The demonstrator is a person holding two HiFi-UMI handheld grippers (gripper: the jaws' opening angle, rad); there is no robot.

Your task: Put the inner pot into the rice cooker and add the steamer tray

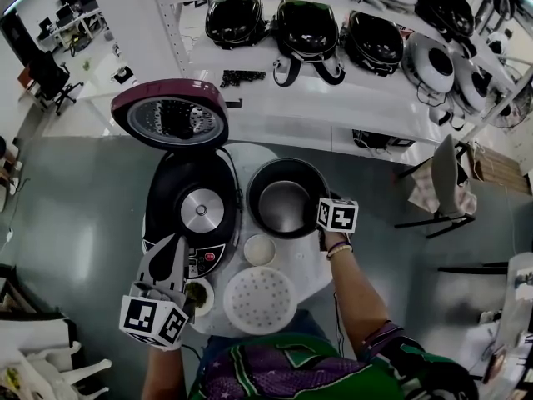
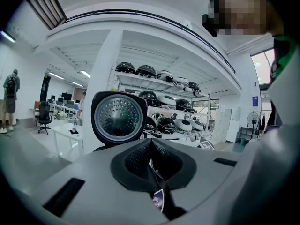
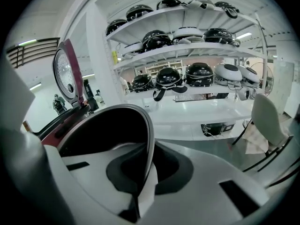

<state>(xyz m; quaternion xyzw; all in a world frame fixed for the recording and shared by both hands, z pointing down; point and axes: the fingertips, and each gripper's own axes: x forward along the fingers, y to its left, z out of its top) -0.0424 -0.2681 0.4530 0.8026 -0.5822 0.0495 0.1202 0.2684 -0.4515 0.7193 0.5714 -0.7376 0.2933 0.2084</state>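
Observation:
The open rice cooker (image 1: 191, 211) stands at the left of a small round white table (image 1: 312, 261), its maroon lid (image 1: 171, 115) raised. The dark inner pot (image 1: 283, 198) sits on the table just right of the cooker. My right gripper (image 1: 325, 221) is shut on the pot's right rim; in the right gripper view the rim (image 3: 147, 135) runs between the jaws of my right gripper (image 3: 149, 172). The white perforated steamer tray (image 1: 260, 298) lies flat at the table's front. My left gripper (image 1: 171, 252) hovers shut over the cooker's front panel, holding nothing, and in its own view my left gripper (image 2: 151, 144) faces the lid (image 2: 118, 118).
A small white cup (image 1: 259, 249) stands between pot and tray, and a small bowl (image 1: 198, 294) sits left of the tray. Behind the table are white shelves (image 1: 333, 98) with several rice cookers. A chair (image 1: 445, 182) stands at the right. A person (image 2: 9, 102) is far off at the left.

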